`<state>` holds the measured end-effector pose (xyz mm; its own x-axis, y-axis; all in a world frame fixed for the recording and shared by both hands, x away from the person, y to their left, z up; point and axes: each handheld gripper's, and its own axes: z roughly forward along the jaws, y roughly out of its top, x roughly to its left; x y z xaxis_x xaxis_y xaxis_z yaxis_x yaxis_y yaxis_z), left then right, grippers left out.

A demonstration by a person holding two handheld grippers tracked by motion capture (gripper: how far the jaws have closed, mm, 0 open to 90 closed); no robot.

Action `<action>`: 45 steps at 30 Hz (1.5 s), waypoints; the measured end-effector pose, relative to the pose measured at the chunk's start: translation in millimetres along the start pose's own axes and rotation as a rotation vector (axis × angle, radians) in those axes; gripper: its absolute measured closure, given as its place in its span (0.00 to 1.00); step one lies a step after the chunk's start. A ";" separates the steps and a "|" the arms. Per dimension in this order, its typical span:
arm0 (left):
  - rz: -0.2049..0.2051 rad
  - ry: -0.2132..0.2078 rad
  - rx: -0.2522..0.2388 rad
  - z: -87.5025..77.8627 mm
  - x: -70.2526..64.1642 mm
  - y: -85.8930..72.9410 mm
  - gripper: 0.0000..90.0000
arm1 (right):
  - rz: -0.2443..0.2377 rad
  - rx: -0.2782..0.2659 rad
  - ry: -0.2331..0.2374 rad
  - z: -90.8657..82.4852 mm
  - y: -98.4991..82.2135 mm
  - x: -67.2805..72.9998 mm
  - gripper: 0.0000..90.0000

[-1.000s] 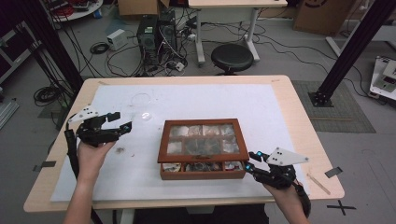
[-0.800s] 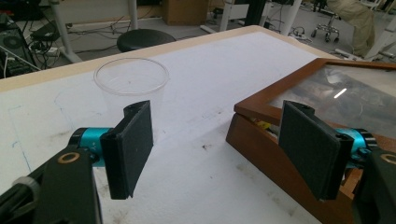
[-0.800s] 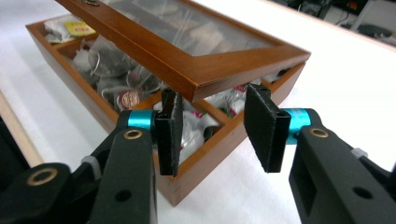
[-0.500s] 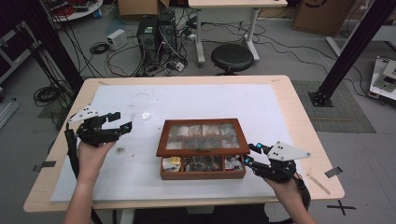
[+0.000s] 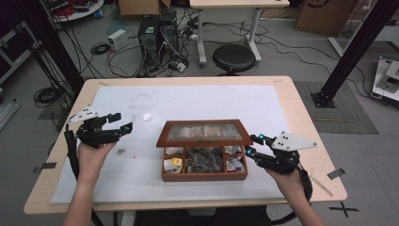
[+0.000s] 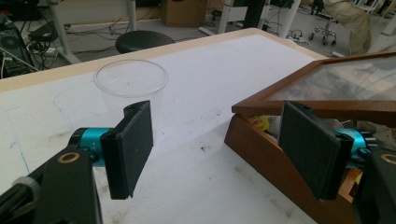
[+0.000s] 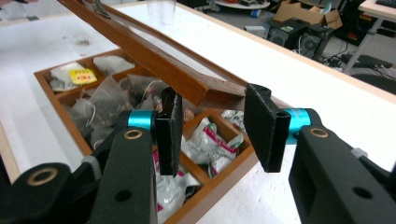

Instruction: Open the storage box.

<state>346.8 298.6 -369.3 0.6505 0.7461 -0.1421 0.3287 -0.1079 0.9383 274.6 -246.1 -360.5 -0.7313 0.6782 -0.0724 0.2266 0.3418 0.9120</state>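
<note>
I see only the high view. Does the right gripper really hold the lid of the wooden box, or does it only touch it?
Observer: It holds it. In the right gripper view, the lid has its corner between the pads of the right gripper, raised above the box.
Operator: What lies under that corner?
Observer: A printed white sachet in the nearest compartment.
Operator: And the left gripper?
Observer: The left gripper is open and empty. A clear cup stands upright beyond one pad.
</note>
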 end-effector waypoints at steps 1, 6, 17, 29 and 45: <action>-0.001 -0.001 0.000 0.0 -0.1 0.0 0.30 | -0.003 -0.005 0.001 0.3 1.4 -1.3 0.66; 0.000 -0.003 0.001 -0.1 0.1 0.2 0.30 | 0.001 -0.012 0.000 1.8 6.6 -4.9 0.66; -0.003 -0.005 0.000 -0.4 0.4 0.4 0.30 | 0.032 -0.047 0.019 7.4 19.8 -18.4 0.66; -0.002 -0.007 0.001 -0.2 0.3 0.6 0.30 | 0.045 -0.058 0.027 10.3 27.1 -26.0 0.66; -0.002 -0.008 -0.001 -0.4 0.7 0.6 0.30 | 0.074 -0.088 0.029 16.7 37.1 -39.4 0.68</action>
<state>347.1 299.3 -368.7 0.6550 0.7413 -0.1463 0.3293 -0.1058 0.9383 322.6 -249.3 -330.6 -0.7336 0.6796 0.0066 0.2240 0.2325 0.9465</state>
